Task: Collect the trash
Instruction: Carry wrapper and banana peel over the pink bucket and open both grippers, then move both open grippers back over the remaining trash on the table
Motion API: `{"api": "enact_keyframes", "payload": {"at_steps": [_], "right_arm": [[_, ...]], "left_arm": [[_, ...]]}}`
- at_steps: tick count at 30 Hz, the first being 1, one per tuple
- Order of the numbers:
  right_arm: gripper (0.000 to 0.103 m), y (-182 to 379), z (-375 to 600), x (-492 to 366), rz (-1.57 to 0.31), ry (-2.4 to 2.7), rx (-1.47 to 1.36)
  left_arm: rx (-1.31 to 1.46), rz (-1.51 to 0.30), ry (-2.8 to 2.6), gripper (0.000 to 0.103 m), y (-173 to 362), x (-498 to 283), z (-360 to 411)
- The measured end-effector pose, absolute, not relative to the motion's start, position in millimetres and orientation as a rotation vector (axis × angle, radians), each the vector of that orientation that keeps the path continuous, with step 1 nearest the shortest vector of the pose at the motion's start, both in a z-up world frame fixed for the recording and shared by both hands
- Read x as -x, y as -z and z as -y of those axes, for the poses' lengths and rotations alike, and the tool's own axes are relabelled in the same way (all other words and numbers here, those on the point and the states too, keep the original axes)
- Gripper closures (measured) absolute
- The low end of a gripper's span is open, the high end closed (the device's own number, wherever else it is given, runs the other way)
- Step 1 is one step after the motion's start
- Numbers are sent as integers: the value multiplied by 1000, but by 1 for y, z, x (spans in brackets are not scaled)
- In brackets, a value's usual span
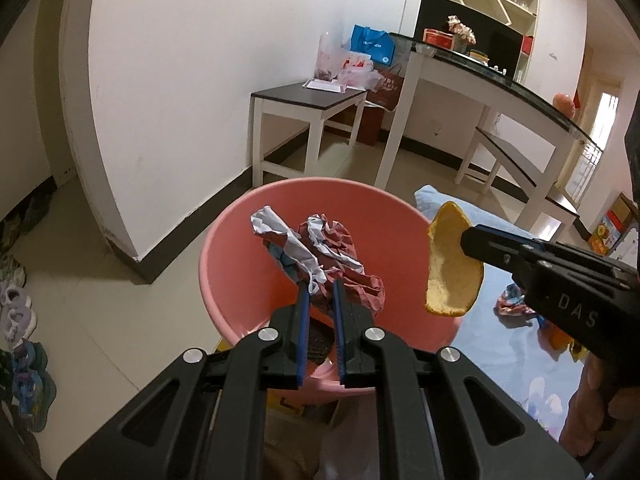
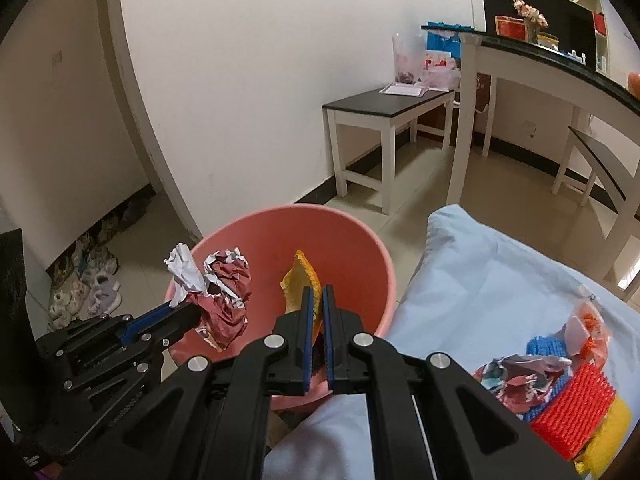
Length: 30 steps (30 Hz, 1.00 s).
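A pink bucket (image 1: 236, 248) stands on the floor beside a light blue cloth surface (image 2: 480, 280); it also shows in the right wrist view (image 2: 344, 240). My left gripper (image 1: 319, 286) is shut on a crumpled red-and-white paper (image 1: 320, 252) and holds it over the bucket; the paper also shows in the right wrist view (image 2: 220, 288). My right gripper (image 2: 317, 293) is shut on an orange peel (image 2: 302, 284) above the bucket's right side. The peel (image 1: 452, 268) hangs at the bucket's right edge in the left wrist view.
More trash lies on the blue cloth: crumpled paper (image 2: 516, 372), red foam net (image 2: 572, 404), blue net and yellow piece. A dark-topped bench (image 2: 384, 108) and a white table (image 2: 520, 60) stand behind. Shoes (image 2: 84, 292) line the wall at left.
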State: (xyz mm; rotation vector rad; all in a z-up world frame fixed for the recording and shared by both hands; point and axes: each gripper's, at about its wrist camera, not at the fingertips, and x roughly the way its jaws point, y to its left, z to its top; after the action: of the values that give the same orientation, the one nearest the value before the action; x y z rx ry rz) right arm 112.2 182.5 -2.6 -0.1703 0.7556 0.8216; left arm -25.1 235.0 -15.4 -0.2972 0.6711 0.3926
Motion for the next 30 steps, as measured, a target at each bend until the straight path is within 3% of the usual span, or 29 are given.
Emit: {"api": "enact_keyframes", "payload": {"at_steps": [16,18,20,21,25,30], "right_arm": [[94,9,-185,-116,-785,-819,162],[85,8,-184,-116,-782,-818,161],[76,7,-181,-116,-779,-822,149],[73,6,-180,-115,-776,-823,145],[72,2,-174,-113,-765,-824,134],[61,-4,-161,-108,-750,-821,115]], "left_arm": [[302,-688,-434,89,16,18,-237],[301,-684,-433,85,15,20,-237],[300,-674,-430,70,12,22,-236],[298,-663,-425,69,10,23,-235],[292,-648,-418,68,4,27,-232],[284,-631,-408,68,-5,32,-225]]}}
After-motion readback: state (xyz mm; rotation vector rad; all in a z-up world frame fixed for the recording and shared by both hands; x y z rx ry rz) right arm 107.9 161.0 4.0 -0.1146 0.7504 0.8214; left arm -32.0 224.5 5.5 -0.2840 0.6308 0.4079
